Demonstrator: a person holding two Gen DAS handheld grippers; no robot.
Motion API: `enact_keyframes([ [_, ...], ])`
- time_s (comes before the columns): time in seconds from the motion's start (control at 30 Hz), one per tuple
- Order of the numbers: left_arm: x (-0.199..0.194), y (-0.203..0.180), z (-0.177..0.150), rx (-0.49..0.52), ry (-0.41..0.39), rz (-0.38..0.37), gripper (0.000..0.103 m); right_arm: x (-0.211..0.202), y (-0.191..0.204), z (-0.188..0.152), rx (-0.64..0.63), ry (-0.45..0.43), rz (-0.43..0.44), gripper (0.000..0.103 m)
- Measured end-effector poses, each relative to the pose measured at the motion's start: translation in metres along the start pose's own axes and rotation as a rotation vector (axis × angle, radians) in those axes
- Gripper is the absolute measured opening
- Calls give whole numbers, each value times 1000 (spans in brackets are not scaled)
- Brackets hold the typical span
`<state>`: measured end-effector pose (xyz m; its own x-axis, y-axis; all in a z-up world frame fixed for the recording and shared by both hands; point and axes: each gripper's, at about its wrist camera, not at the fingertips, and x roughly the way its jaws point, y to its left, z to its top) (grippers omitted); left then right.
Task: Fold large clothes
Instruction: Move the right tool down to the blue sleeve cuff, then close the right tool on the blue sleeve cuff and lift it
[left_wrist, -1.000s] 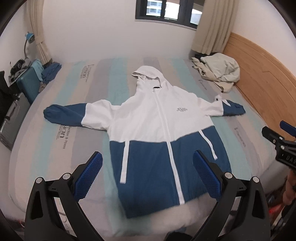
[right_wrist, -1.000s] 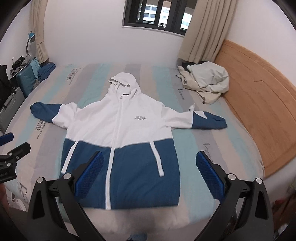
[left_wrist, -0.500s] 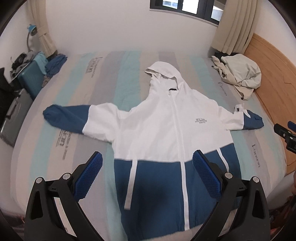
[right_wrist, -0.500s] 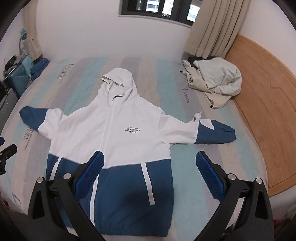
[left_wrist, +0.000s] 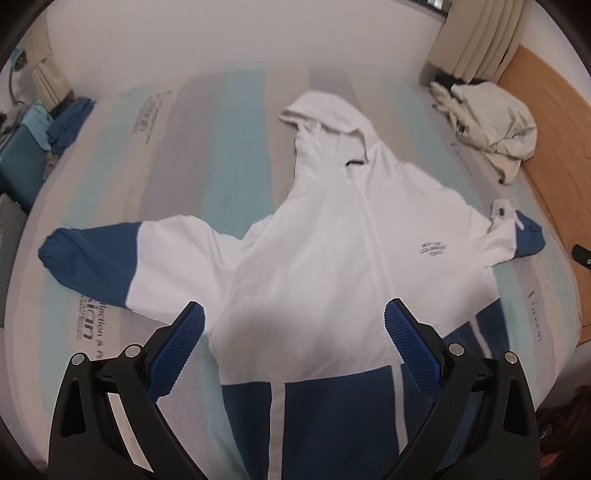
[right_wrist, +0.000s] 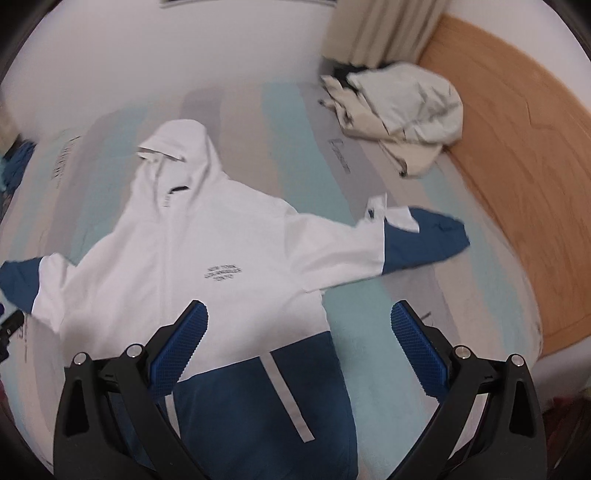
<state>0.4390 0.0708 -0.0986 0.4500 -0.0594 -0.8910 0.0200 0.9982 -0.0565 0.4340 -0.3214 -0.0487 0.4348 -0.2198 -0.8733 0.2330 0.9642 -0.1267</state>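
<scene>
A white and navy hooded jacket (left_wrist: 325, 258) lies flat, front up, on the striped bed, sleeves spread to both sides. Its left sleeve (left_wrist: 92, 254) ends in a navy cuff; its right sleeve (right_wrist: 421, 240) reaches towards the headboard side. In the right wrist view the jacket (right_wrist: 207, 258) fills the middle. My left gripper (left_wrist: 293, 349) hovers open above the jacket's white chest and waist seam, holding nothing. My right gripper (right_wrist: 297, 349) hovers open above the jacket's right side near the armpit, also holding nothing. Both views are blurred.
A crumpled cream garment (left_wrist: 495, 125) lies at the bed's far right corner, next to the wooden headboard (right_wrist: 517, 166). Blue clothes and a teal case (left_wrist: 22, 158) sit beyond the left edge. Striped mattress (left_wrist: 207, 140) shows around the jacket.
Both grippers have moved forward and lower over the bed, so the jacket looks larger and closer. The jaws stay open. The jacket has not moved.
</scene>
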Motion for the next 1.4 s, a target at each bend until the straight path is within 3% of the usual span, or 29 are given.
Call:
enact_keyframes([
  [0.13,41,-13,8,3,41,6,96,37,-36,5,55,45,-18,96],
  [0.33,98,-59,29,21,76,-3,96,121,-131,22,119,126,-93,96],
  [0.5,156,-97,50,22,96,-4,96,190,-212,47,161,170,-81,96],
  [0.73,241,-116,76,-34,148,22,96,295,-363,68,507,259,-16,96],
  [0.87,275,-118,79,-55,191,55,96,340,-424,71,656,301,16,96],
  [1.0,300,-122,76,-49,234,85,97,377,-458,68,737,357,44,96],
  [1.2,312,-124,81,-60,241,108,98,405,-476,65,811,374,101,95],
  [1.33,312,-125,76,-46,234,102,98,406,-483,59,887,337,124,92],
  [1.4,311,-123,76,-46,238,101,98,401,-485,57,907,320,125,85],
])
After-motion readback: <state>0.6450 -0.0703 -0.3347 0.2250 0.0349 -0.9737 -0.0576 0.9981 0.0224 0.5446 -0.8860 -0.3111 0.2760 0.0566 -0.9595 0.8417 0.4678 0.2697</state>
